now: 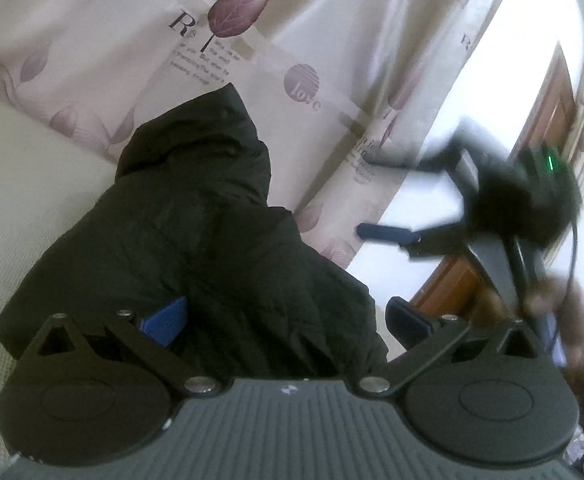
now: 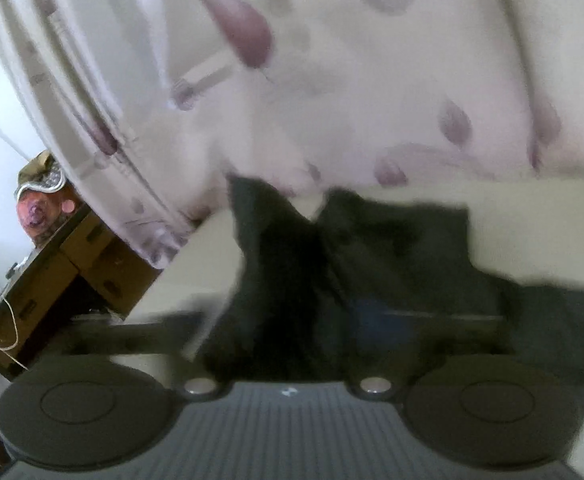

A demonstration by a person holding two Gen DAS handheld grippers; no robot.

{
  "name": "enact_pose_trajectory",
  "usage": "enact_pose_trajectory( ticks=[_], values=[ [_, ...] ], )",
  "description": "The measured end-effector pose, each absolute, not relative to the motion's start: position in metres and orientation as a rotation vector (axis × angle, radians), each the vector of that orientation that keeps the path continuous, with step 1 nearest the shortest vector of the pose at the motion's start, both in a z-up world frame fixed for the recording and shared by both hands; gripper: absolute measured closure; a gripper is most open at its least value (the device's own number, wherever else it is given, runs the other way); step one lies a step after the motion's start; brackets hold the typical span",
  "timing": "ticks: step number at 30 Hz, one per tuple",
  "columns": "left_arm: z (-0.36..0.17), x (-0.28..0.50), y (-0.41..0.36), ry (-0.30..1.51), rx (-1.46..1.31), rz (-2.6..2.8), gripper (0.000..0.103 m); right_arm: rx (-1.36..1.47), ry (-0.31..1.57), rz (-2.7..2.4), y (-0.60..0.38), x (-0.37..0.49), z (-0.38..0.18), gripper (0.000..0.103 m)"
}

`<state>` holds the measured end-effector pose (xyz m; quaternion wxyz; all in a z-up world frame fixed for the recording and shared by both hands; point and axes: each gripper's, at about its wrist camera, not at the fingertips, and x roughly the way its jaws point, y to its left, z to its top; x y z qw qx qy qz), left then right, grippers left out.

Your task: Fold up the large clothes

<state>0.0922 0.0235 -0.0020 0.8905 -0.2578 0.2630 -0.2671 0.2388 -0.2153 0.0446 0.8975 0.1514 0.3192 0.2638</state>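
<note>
We see the dark jacket bunched on the pale bed cover, below a leaf-print sheet. Our left gripper stands open over the jacket, its 2 blue pads apart. Right of it, our right gripper hangs open and empty above the sheet's edge.

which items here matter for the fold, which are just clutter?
Job:
- dark jacket, lying on the cream bed surface
- left gripper, fingers spread over the jacket
- right gripper, fingers wide apart, nothing between them

Clutter:
- leaf-print sheet
- cardboard boxes beside the bed
- stuffed toy on top of them
</note>
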Motion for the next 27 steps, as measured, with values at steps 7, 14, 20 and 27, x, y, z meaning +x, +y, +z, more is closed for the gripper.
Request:
enact_pose_trajectory(
  ticks=[7, 14, 20, 27],
  values=[
    [-0.003, 0.088, 0.021, 0.535, -0.481, -0.575, 0.000, 0.093, 0.817, 0.503, -0.123, 0.307, 0.040, 0.000],
    [-0.004, 0.084, 0.030, 0.544, -0.472, -0.589, 0.000, -0.228, 0.843, 0.468, -0.064, 0.320, 0.007, 0.090],
    [0.017, 0.070, 0.053, 0.533, -0.523, -0.601, 0.000, 0.024, 0.775, 0.495, -0.128, 0.293, 0.035, 0.094],
    [0.027, 0.072, 0.045, 0.522, -0.487, -0.581, 0.000, 0.228, 0.717, 0.460, -0.213, 0.223, 0.026, 0.101]
  ],
)
